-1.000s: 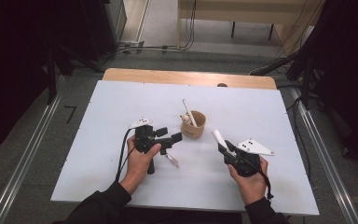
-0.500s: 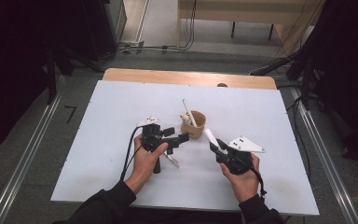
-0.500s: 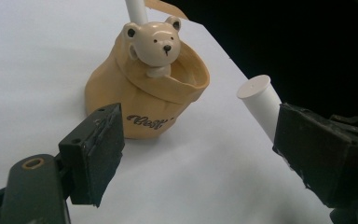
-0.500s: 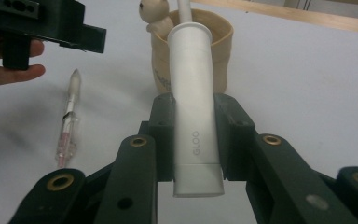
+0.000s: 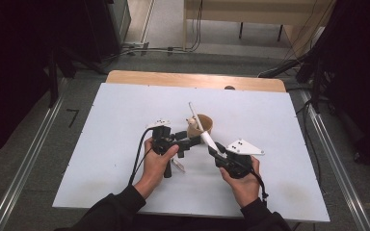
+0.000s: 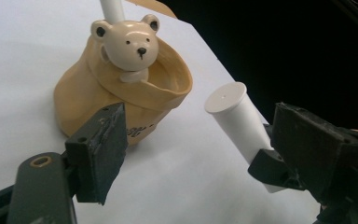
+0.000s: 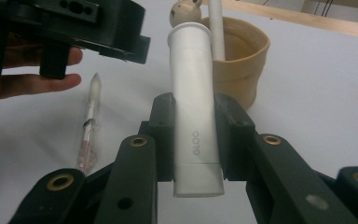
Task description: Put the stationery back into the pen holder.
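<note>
A tan cup (image 5: 203, 126) with a bear's head (image 6: 126, 44) on its rim stands mid-table, and a white stick (image 5: 193, 111) leans in it. My right gripper (image 5: 215, 149) is shut on a white tube (image 7: 193, 107) marked GLOO and holds it slanted up toward the cup (image 7: 242, 60). My left gripper (image 5: 191, 141) points right at the cup (image 6: 121, 98) with its jaws apart. They have just been closing a little. The tube's cap end (image 6: 235, 116) stands in the gap between them, near the right pad (image 6: 314, 149), and I see no pad pressing on it.
A thin pen (image 5: 177, 165) lies on the white tabletop (image 5: 115, 120) beside my left hand (image 7: 32, 84); the right gripper view has the pen (image 7: 89, 126) too. A wooden strip (image 5: 173, 79) runs along the table's far edge. Dark floor and cables lie beyond.
My right gripper has carried the tube left, up to the cup and the left gripper's jaws. The left gripper has edged right toward the cup.
</note>
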The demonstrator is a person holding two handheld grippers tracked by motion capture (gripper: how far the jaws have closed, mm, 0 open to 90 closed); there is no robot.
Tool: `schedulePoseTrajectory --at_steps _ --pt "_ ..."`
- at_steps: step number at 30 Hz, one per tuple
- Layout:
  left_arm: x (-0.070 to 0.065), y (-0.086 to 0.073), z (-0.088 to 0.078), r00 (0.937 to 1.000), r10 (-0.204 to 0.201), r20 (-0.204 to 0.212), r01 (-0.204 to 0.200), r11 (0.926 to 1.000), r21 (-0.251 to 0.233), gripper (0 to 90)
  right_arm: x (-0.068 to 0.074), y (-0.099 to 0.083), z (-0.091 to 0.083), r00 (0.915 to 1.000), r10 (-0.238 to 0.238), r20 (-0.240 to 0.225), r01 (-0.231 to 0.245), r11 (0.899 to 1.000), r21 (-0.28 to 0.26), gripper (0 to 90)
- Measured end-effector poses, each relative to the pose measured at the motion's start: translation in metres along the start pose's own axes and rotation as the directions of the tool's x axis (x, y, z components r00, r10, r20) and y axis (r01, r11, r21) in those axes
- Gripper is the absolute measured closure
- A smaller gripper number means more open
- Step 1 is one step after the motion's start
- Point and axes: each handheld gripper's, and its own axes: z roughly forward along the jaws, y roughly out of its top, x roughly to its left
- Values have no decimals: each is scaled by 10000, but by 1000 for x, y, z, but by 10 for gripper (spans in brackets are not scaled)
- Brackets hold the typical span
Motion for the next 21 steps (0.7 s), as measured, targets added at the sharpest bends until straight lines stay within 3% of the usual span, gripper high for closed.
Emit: schedulePoseTrajectory --at_steps 21 --pt "-2 0 11 9976 -392 578 384 9992 147 299 13 6 14 9984 -356 -436 351 9993 -121 687"
